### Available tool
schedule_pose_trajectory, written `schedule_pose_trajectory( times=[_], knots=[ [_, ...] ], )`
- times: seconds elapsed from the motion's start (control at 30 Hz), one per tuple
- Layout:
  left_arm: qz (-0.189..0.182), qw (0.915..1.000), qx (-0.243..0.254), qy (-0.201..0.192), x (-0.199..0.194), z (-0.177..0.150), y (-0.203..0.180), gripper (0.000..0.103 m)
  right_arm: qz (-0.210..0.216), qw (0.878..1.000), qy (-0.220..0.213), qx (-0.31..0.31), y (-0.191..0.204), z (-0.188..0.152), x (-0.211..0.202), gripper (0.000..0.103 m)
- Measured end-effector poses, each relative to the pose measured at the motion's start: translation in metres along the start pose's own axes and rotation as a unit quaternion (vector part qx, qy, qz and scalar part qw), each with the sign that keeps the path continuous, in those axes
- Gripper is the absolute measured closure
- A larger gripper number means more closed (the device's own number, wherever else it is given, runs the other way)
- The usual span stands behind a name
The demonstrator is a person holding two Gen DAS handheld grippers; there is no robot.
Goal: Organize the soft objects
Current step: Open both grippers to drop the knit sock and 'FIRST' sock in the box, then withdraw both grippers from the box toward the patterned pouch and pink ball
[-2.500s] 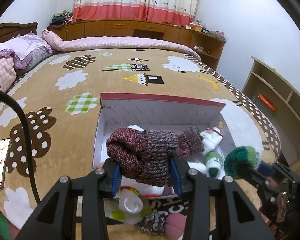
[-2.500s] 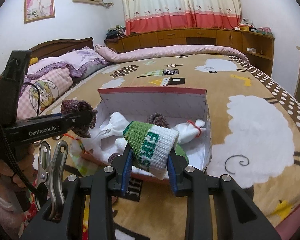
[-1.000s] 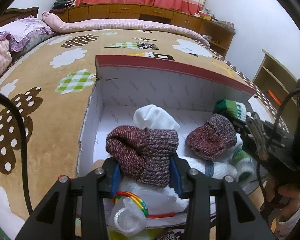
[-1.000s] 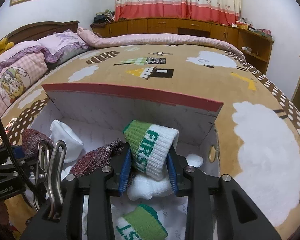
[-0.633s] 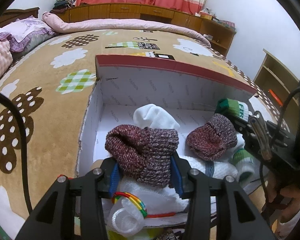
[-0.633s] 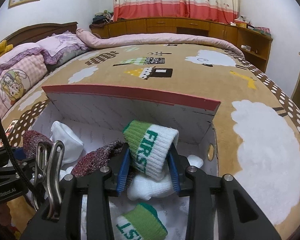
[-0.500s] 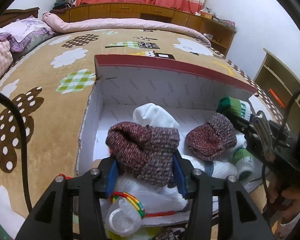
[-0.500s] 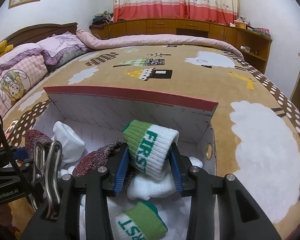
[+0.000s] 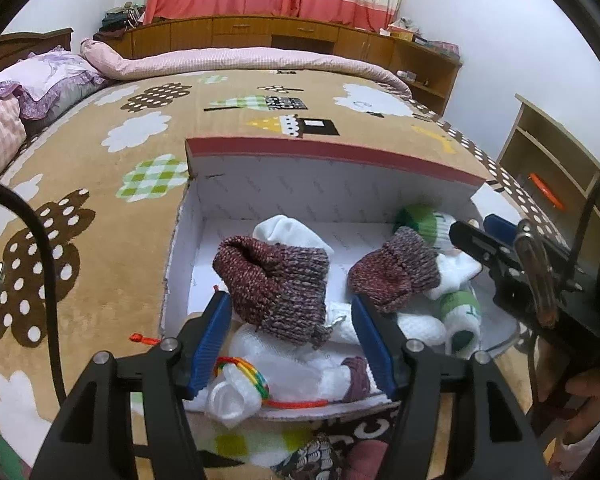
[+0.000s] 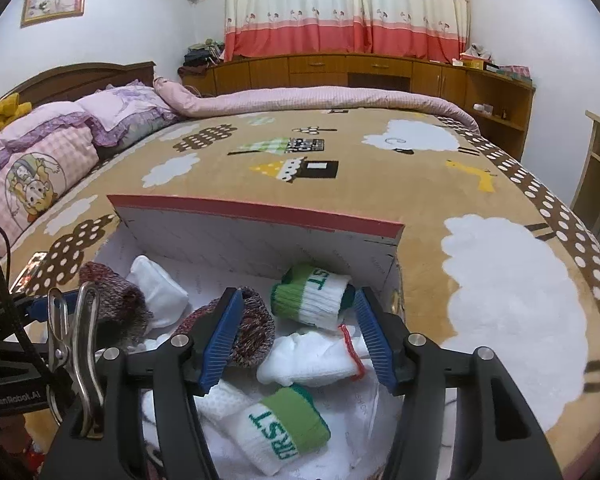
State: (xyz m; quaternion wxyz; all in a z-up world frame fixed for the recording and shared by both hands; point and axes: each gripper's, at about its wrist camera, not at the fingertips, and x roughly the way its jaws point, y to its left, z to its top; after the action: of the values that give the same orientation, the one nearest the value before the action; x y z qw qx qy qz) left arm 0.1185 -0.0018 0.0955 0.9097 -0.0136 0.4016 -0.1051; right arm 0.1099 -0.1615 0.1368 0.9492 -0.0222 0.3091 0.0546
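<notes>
- Both pairs of jaws have just been opening: a second ago each was squeezing a rolled sock over the box, and now the blue pads stand clear of the wool.
- Left gripper [image 9: 290,340] is spread open; the maroon sock [image 9: 276,284] sits between its jaws, leaning toward the left pad and well off the right one. I judge it let go, resting on the white socks [image 9: 296,356] beneath.
- That sock's long side runs across the gap from pad to pad, its open mouth facing up and to the left.
- Right gripper [image 10: 296,334] is open as well; the green-and-white sock [image 10: 312,300] has dropped to the box floor just past the fingertips, closer to the right jaw, lying crosswise with its green cuff toward the left jaw.
- A second maroon sock [image 10: 242,334] lies against the outside and tip of the right gripper's left jaw.
- The cardboard box [image 9: 332,160] lies on the bed blanket [image 9: 100,240], directly ahead of and below both grippers, with the whole sock pile inside.
- More soft things [image 9: 320,456] show under the left gripper, on the near side of the box wall, so that hand looks nearer to them for the next pick, which calls for pulling back and down.
</notes>
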Motion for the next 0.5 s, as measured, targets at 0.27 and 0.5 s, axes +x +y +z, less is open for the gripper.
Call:
schedule_pose_trajectory(
  times=[0.27,0.5],
  knots=[
    [0.001,1.0000,-0.001,-0.009,-0.024,-0.004,0.001,0.037,0.007,1.000,-0.011,0.011,0.000,-0.005,-0.023,0.043],
    [-0.001,0.9999,-0.001,-0.012,-0.041,-0.014,-0.001,0.037,0.011,1.000,-0.018,0.021,0.001,-0.013,-0.046,0.043]
  ],
)
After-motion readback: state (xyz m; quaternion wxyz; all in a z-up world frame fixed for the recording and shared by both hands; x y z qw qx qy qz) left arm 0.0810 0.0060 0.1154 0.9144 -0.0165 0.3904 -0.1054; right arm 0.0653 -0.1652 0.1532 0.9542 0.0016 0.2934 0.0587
